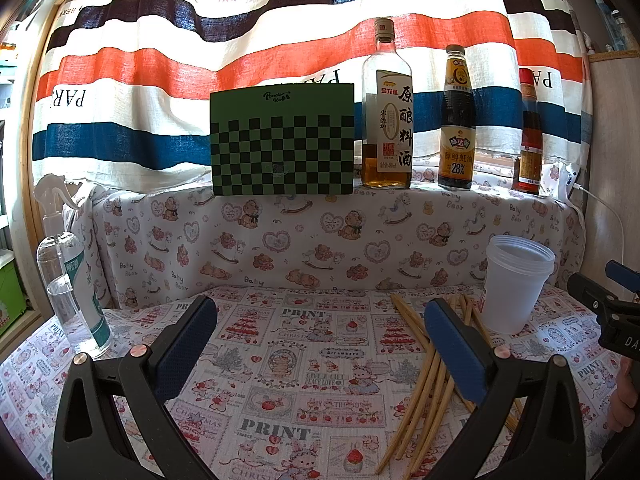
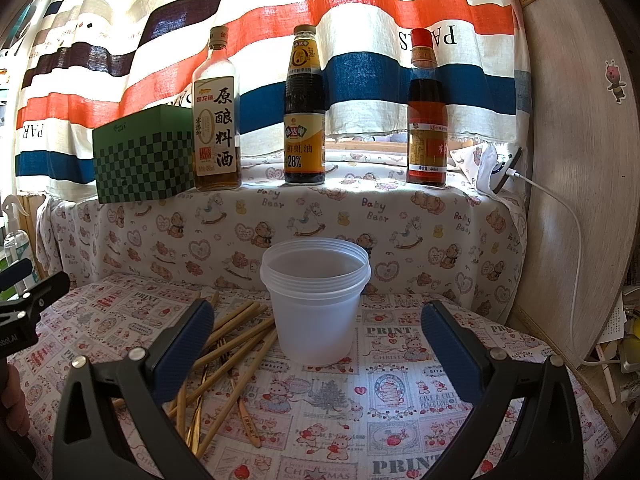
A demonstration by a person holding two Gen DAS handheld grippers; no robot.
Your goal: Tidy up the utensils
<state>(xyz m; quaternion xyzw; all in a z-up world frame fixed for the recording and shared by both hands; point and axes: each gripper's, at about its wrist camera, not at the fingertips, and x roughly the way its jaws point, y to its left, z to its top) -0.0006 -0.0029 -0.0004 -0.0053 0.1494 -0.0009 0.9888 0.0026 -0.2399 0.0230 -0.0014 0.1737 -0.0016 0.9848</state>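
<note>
Left gripper [image 1: 320, 344] and right gripper [image 2: 318, 342], both black-framed with blue-padded fingers [image 1: 188, 344], spread wide apart above the printed patchwork tablecloth [image 1: 280, 380], holding nothing. Loose heap of bamboo chopsticks [image 1: 424, 384] fanned across the cloth: under and partly hidden behind the left gripper's right finger, and beneath the right gripper's left finger [image 2: 182, 346] in the other view. Exact count hard to make out where the sticks cross and pass behind the fingers; roughly eight or more. One translucent white plastic cup [image 2: 316, 300], upright, just right of the heap, its base touching or nearly touching the far stick ends, framed between the right gripper's fingers but farther off. Far ledge: one green checkerboard card [image 1: 282, 142] and three sauce bottles [image 1: 386, 108]. One clear spray bottle [image 1: 70, 272] at far left. White cable [image 2: 568, 216] on the right, cut off at the table edge.
</note>
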